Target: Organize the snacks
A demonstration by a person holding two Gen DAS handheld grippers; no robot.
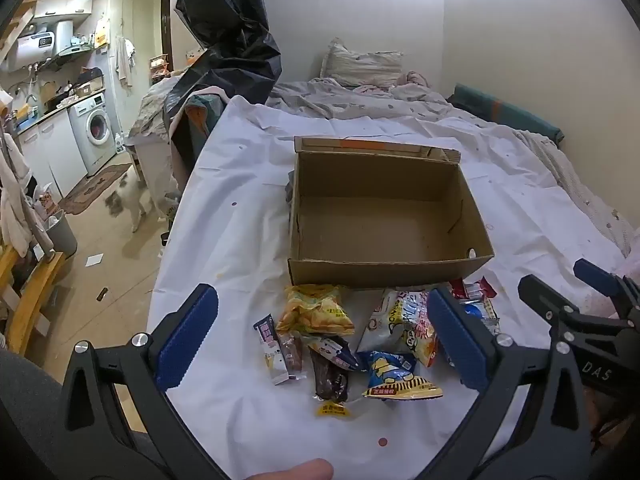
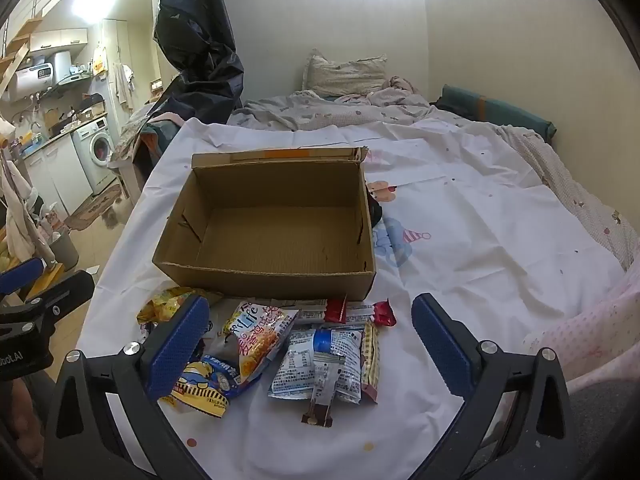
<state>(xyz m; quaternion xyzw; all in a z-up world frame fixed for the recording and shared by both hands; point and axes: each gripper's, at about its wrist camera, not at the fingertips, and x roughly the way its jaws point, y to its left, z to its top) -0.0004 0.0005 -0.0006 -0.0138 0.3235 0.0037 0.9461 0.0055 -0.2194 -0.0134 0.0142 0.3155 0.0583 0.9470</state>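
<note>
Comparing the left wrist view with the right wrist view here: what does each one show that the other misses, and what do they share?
Only the left wrist view shows the dark brown jerky-like packet and a white dog on the floor. Only the right wrist view shows the cartoon bear print on the white sheet beside the box. Both show the empty open cardboard box, the yellow crisp bag, and both grippers open: left, right.

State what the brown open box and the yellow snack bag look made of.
Brown open box: corrugated cardboard, matte, with ragged torn rims and visible fluting lines on its floor. Yellow snack bag: apparently thin plastic film, glossy, crinkled and catching highlights.
</note>
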